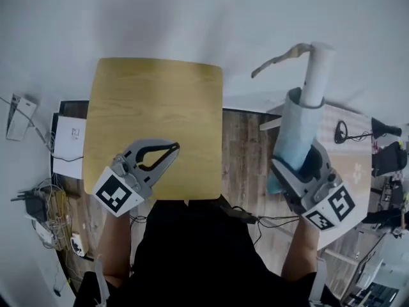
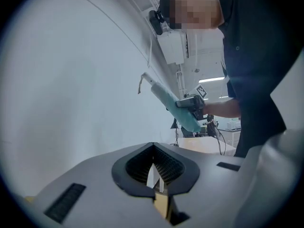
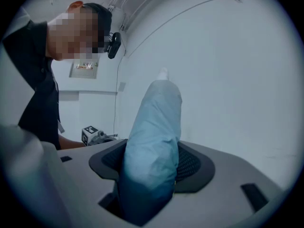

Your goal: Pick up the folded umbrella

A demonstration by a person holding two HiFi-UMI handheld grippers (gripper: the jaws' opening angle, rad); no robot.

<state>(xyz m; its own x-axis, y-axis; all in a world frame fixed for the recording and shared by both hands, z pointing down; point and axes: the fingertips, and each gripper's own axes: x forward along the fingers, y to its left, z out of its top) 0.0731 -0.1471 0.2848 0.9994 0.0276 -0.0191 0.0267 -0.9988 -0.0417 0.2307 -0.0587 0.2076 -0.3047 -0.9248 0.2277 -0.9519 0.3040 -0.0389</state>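
The folded umbrella (image 1: 295, 136), in a pale blue sleeve with a white handle and a tan strap at its top, stands nearly upright in the air, off to the right of the table; the right gripper (image 1: 289, 171) has its jaws clamped on the sleeve's lower end. The left gripper (image 1: 174, 148) hovers over the square light-wood table (image 1: 153, 101), its jaw tips together with nothing between them. Below is a dark plank floor (image 1: 243, 146), with tangled cables (image 1: 45, 216) at the left near a white wall; no writing is legible
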